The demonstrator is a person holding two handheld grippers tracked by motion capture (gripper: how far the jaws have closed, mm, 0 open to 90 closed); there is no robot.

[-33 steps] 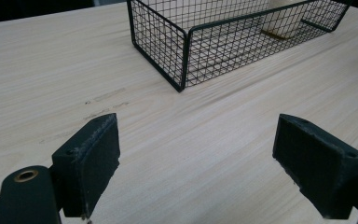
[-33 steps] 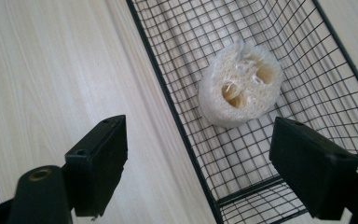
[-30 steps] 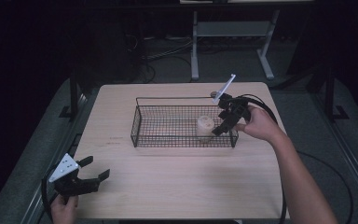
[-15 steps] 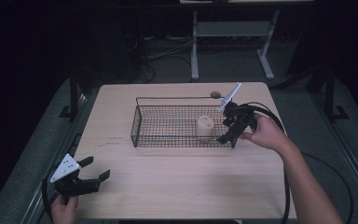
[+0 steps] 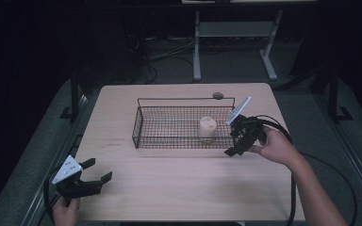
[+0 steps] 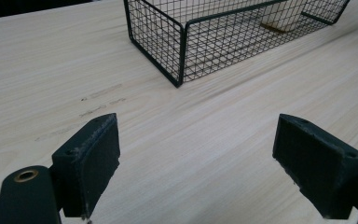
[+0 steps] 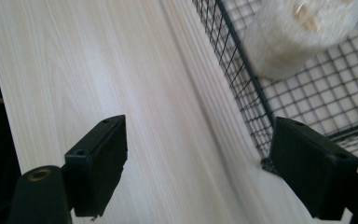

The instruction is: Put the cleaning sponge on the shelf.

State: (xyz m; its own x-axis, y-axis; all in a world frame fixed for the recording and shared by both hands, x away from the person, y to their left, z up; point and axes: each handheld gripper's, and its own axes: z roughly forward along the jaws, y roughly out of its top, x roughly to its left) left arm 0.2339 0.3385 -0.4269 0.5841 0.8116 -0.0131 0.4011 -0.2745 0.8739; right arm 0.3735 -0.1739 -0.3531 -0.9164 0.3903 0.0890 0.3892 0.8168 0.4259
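Cream cylinder point(image 5: 208, 128) stands upright inside wire basket point(image 5: 136, 127), toward its right end. Nearest: left gripper point(image 5: 90, 180) (jaws spread, nothing held) low at table's point(image 5: 179, 188) near-left corner. Farther: right gripper point(image 5: 235, 143), jaws apart and empty, just outside basket's right front corner, near the cylinder.

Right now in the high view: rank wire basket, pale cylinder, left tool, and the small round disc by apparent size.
1. wire basket, clearly largest.
2. left tool, though it sits nearer the camera, so this is unsure.
3. pale cylinder, standing inside the basket.
4. small round disc behind the basket, smallest.
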